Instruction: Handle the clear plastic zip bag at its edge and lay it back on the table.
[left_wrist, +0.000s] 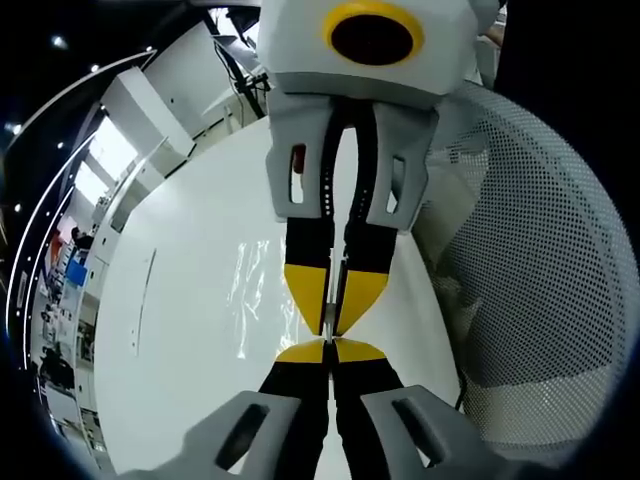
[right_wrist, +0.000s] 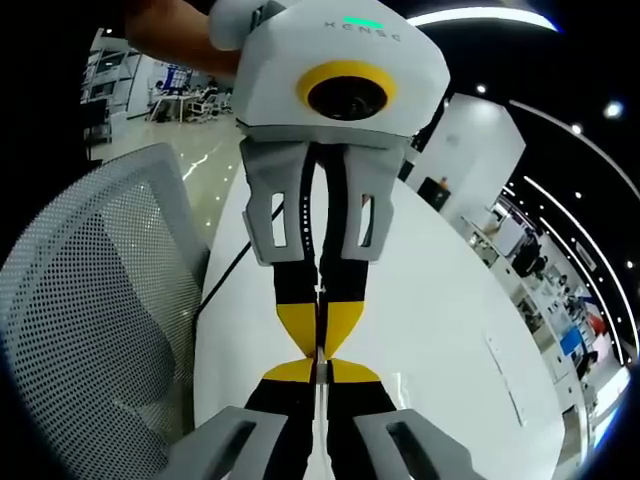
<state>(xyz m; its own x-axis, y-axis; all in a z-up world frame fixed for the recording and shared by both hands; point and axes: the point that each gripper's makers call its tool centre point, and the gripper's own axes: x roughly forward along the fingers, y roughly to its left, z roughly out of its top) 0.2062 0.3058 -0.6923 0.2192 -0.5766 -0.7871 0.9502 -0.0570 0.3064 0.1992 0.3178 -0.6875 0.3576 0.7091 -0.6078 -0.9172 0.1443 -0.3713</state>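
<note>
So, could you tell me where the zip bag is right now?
The bag is over the white table in the left gripper view, its edge pinched between both grippers' yellow tips, beside the mesh chair.

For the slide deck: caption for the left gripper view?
Two grippers meet tip to tip over a white table, left gripper and right gripper pinching a clear bag edge.
</note>
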